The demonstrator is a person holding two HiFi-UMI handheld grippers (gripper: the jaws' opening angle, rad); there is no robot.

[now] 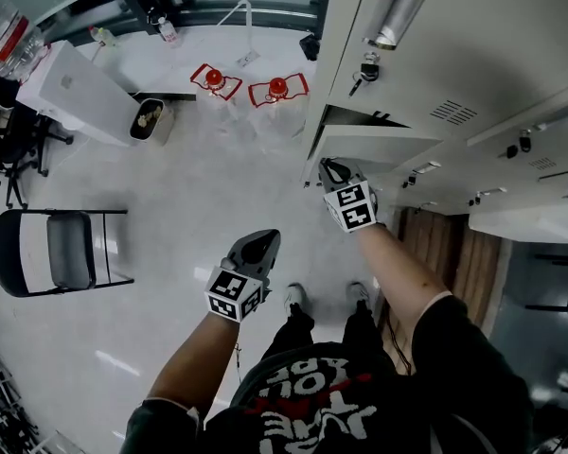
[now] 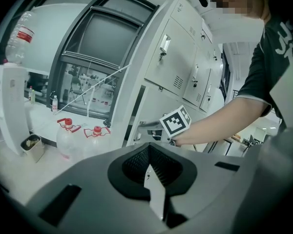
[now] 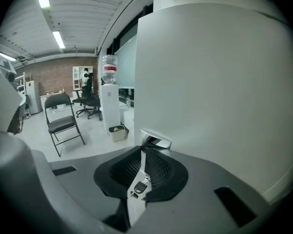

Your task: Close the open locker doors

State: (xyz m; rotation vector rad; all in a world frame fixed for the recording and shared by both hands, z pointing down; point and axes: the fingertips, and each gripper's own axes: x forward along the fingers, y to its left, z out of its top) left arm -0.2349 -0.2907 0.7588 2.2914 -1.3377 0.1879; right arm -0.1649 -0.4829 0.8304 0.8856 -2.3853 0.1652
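A grey locker bank (image 1: pixel 454 55) fills the right of the head view. One low door (image 1: pixel 379 145) stands swung out over the floor. In the right gripper view this door (image 3: pixel 215 82) is a pale wall on the right. Its chrome handle (image 3: pixel 157 142) sits right at my right gripper (image 3: pixel 142 147), whose jaws are closed on the handle's near end. From above, the right gripper (image 1: pixel 331 166) touches the door's outer edge. My left gripper (image 1: pixel 262 241) hangs over the floor, left of the door, shut and holding nothing. Its own view shows the meeting jaws (image 2: pixel 147 165) and the right gripper's marker cube (image 2: pixel 176 122).
Two water jugs with red caps (image 1: pixel 215 81) (image 1: pixel 277 90) stand on the floor beyond the door. A white dispenser (image 1: pixel 76 88), a small bin (image 1: pixel 149 119) and a folding chair (image 1: pixel 57 249) are at the left. Keys hang from an upper locker (image 1: pixel 367 69). Another door (image 1: pixel 535 223) juts out at far right.
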